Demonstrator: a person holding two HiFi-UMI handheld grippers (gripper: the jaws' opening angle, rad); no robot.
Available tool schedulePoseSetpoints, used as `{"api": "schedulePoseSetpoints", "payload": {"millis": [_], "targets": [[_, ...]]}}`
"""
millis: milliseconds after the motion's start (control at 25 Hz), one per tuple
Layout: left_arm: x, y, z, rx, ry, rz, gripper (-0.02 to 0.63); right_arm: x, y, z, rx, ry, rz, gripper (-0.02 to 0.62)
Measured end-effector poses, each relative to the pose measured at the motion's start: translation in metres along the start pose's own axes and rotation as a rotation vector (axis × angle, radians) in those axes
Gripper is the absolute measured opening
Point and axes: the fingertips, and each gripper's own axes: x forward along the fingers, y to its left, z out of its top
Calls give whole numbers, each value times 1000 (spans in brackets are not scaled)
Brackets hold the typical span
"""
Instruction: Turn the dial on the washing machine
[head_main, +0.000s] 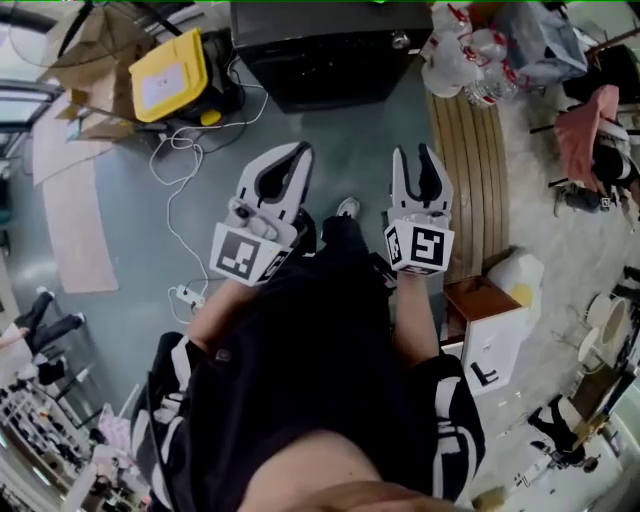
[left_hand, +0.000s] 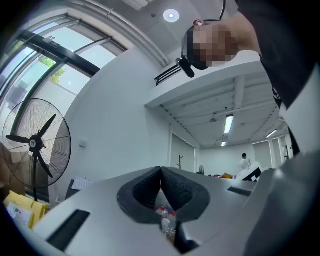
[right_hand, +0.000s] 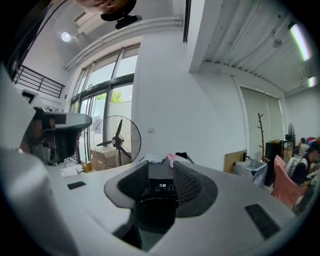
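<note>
The washing machine (head_main: 320, 55) is a black box on the grey floor, ahead of both grippers and well beyond their reach. A small round pale part (head_main: 400, 40) sits at its near right corner; the dial itself I cannot make out. My left gripper (head_main: 298, 152) points at the machine with its tips together and nothing held; in the left gripper view (left_hand: 161, 171) the dark pads meet. My right gripper (head_main: 414, 152) is open and empty. Between its pads in the right gripper view (right_hand: 160, 165) I see the machine's dark front and lit display (right_hand: 162, 185) far off.
A yellow box (head_main: 168, 75) and a white cable (head_main: 175, 200) with a power strip lie left of the machine. On the right stand a wooden bench (head_main: 470, 170), plastic bottles (head_main: 465, 55) and a small cabinet (head_main: 490, 330). A standing fan (right_hand: 117, 140) is near the windows.
</note>
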Motion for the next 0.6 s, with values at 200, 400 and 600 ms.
{"api": "schedulePoseSetpoints", "payload": {"millis": [200,400,600], "targets": [[66,15,-21,-7,14,40,21,79,-57,-26,11,45,35,183],[132,42,-59,-16,37,15,21,176,-95,-71,-8,89,81,194],[188,75,-108,-21,50,-5,21,273,-138,-141,-45,151,63,226]]}}
